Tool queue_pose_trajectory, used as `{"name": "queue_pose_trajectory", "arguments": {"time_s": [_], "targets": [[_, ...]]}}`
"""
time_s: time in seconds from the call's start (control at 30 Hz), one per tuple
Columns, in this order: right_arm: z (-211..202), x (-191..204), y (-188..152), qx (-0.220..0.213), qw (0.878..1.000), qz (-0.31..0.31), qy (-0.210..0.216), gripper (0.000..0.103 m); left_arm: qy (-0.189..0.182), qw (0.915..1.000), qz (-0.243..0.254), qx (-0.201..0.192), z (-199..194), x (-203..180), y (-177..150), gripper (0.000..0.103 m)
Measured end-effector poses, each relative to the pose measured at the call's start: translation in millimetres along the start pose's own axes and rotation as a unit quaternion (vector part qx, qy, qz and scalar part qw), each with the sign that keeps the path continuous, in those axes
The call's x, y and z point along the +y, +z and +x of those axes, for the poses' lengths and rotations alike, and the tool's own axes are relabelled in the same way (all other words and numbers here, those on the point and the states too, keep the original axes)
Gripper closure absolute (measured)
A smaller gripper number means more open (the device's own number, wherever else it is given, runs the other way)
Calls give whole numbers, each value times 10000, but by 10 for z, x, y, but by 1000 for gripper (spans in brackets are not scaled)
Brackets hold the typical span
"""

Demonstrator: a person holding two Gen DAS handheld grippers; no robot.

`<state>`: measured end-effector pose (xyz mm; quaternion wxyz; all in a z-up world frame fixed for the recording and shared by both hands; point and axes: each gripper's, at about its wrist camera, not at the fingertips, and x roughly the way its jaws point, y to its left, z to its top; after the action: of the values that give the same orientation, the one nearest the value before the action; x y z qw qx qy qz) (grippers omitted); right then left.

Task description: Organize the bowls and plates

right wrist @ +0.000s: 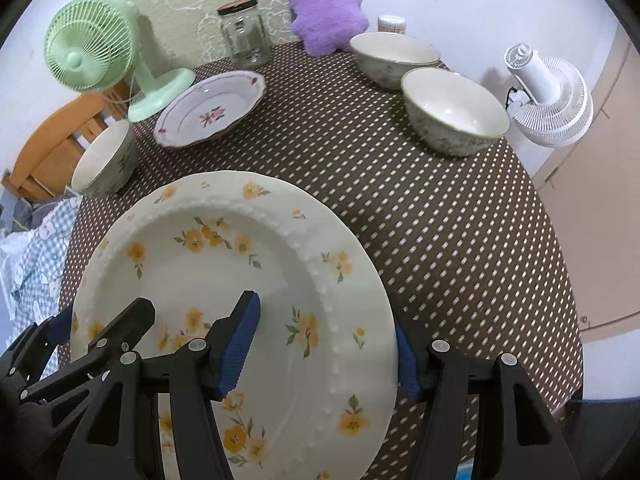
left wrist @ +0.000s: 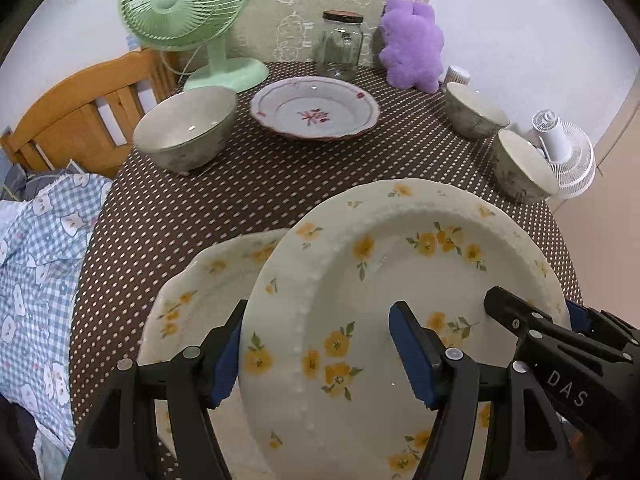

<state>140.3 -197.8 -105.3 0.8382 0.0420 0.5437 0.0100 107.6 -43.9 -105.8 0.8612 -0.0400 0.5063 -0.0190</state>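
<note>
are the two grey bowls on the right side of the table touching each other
Cannot tell. In the right wrist view the nearer bowl overlaps the farther bowl, so no gap or contact shows. The left wrist view shows the pair close together, but not plainly apart.

We see even, soft indoor light with faint shadows, small glints on the yellow-flowered plate [left wrist: 400,280], strong fisheye bending, dark corners, and slight blur throughout.
</note>
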Motion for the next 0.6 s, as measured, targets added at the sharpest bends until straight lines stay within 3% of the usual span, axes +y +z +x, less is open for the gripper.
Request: {"name": "queue_pose_trajectory", "arguments": {"time_s": [0.6], "targets": [[187, 616, -474, 267, 9995, -53, -153, 39, -21, 9992, 49, 405, 131, 604, -414, 34]]}}
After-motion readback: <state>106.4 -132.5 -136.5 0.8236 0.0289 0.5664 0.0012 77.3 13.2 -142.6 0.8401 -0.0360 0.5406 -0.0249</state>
